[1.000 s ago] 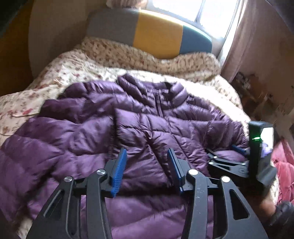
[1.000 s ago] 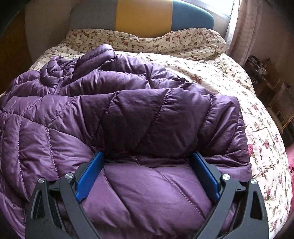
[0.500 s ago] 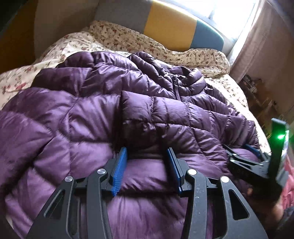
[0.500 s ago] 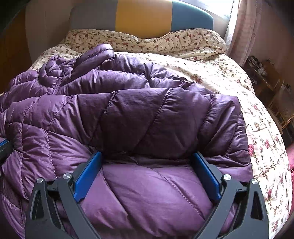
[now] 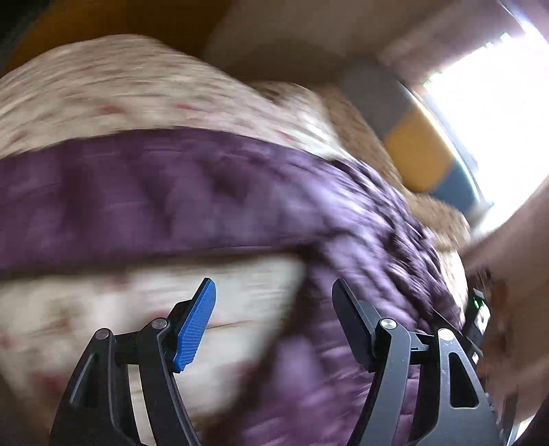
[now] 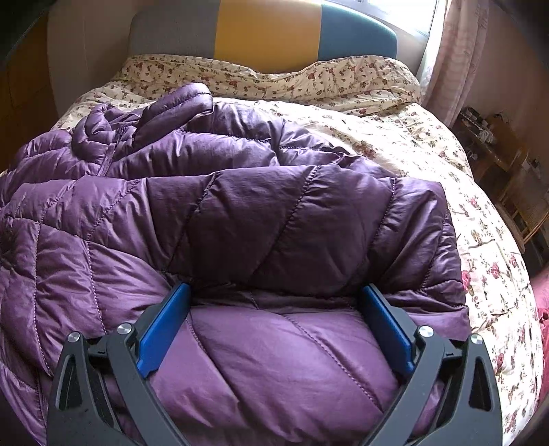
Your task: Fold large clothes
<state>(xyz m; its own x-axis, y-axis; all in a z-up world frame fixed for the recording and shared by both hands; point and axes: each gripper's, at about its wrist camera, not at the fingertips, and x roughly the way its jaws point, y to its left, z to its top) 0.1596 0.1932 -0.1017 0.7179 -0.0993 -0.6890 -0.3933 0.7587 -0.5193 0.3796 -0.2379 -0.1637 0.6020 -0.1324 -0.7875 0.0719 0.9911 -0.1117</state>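
A purple quilted puffer jacket [image 6: 240,219] lies on the bed, one side folded over itself. My right gripper [image 6: 274,312] is open, its blue-padded fingers [image 6: 164,326] resting on the jacket's near fold with padding bulging between them. The left wrist view is heavily blurred: my left gripper [image 5: 274,308] is open and empty, above bedding beside the jacket [image 5: 206,192], whose sleeve stretches across the view. The right gripper's body [image 5: 480,315] shows at the right edge of that view.
The bed has a floral cream duvet [image 6: 411,144] and a grey, yellow and blue headboard [image 6: 267,31]. A pink curtain [image 6: 456,55] and a cluttered wooden shelf [image 6: 494,144] stand to the right of the bed.
My left gripper has opened wider, let go of the jacket fold and swung fast to the left, blurring its view. My right gripper has stayed put on the jacket.
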